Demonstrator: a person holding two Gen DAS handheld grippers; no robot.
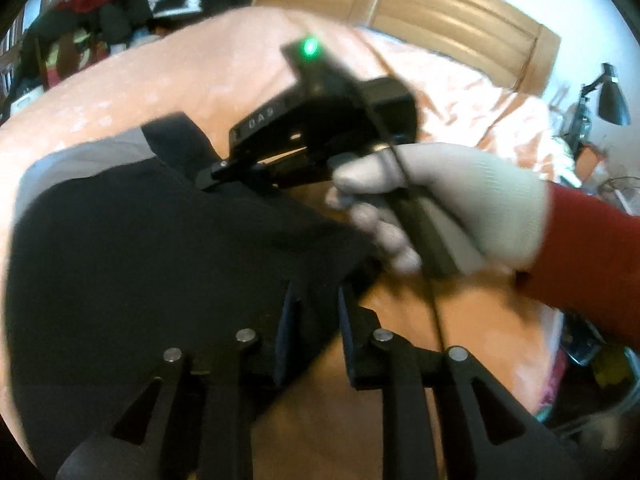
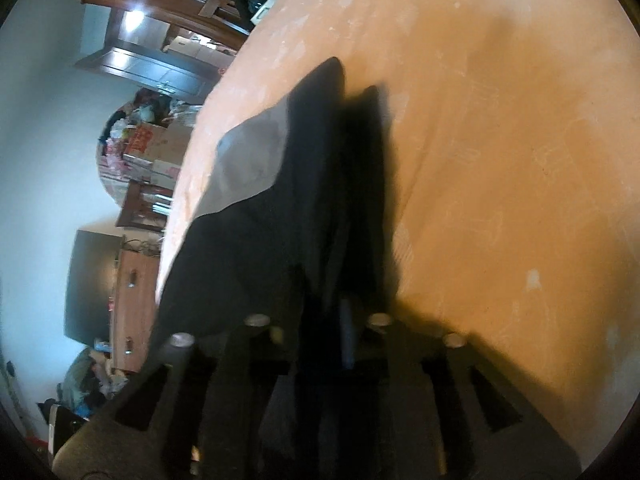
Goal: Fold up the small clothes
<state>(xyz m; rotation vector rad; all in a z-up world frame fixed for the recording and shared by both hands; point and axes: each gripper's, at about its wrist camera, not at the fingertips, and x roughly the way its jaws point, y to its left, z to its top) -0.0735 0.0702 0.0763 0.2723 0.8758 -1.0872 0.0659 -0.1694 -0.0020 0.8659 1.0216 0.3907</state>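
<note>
**Mid-fold: dark garment held up by both grippers**

Roughly halfway, judging by how things lie. Black garment (image 1: 160, 248) w/ a grey panel (image 2: 248, 160) is partly lifted off the orange bedspread (image 1: 248, 60), far end resting on it.

- Left gripper (image 1: 316, 312): jaws nearly together, pinching the garment's edge near the cam.
- Right gripper (image 1: 224, 174): held by a white-gloved hand (image 1: 452, 208), red sleeve; tips pressed together on the garment's upper edge. Right wrist view confirms fabric between its jaws (image 2: 320, 320).

Done, apparently: two edges gripped, cloth raised. Left: carry the edge over, lay flat, release, prob. another fold. No tidy folded shape visible yet; frames are blurry, so existing creases can't be told.
</note>
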